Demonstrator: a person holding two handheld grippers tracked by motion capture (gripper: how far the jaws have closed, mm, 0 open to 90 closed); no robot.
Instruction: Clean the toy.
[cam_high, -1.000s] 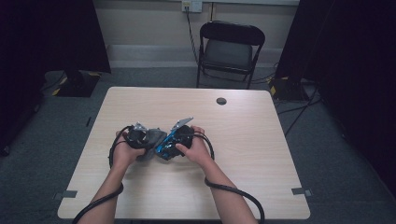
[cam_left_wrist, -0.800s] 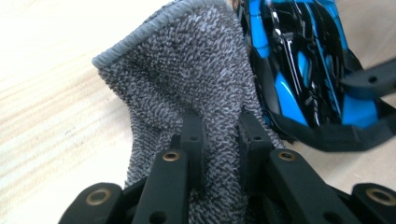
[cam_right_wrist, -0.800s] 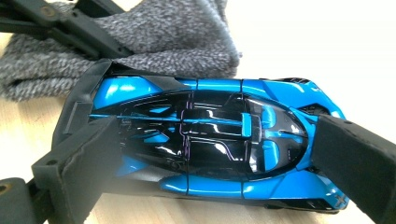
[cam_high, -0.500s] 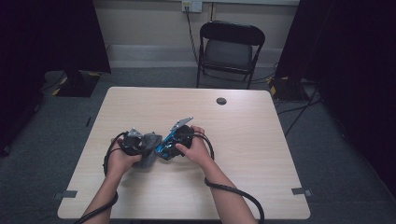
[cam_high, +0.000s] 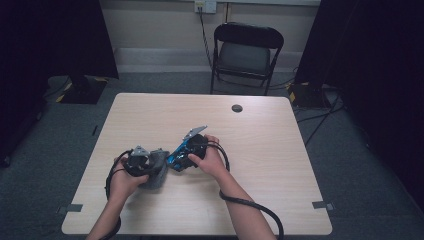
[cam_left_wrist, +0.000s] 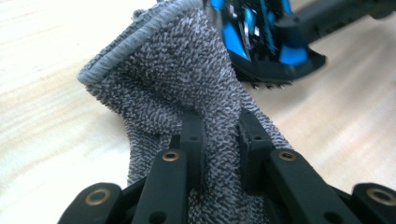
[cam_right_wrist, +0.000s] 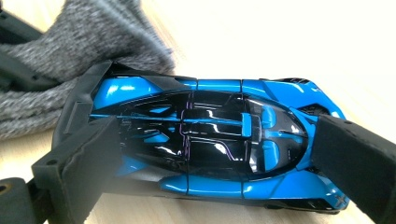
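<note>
Since a second ago the left gripper (cam_high: 150, 167) has slid toward the near left side of the table (cam_high: 280, 165), drawing the grey cloth (cam_left_wrist: 187, 88) away with it, while the right gripper (cam_high: 186, 152) has stayed where it was. One cloth, one toy car (cam_right_wrist: 210, 140), two grippers and two hands are at work. From the left gripper view, the black jaws are clenched on a fold of the looped grey cloth, whose stitched hem stands up above them; the blue and black car sits just beyond it. From the right gripper view, the two pads press on the front and back ends of the car, which lies just above the wood near the middle of the table, with the cloth touching one end. No writing can be read on the car or cloth. Pale wood grain covers the tabletop, and one small dark disc (cam_high: 237, 108) lies near its far edge. Beyond stands one black folding chair (cam_high: 247, 52) on grey carpet, with dark curtains on both sides and a wall socket (cam_high: 205, 6) above.
</note>
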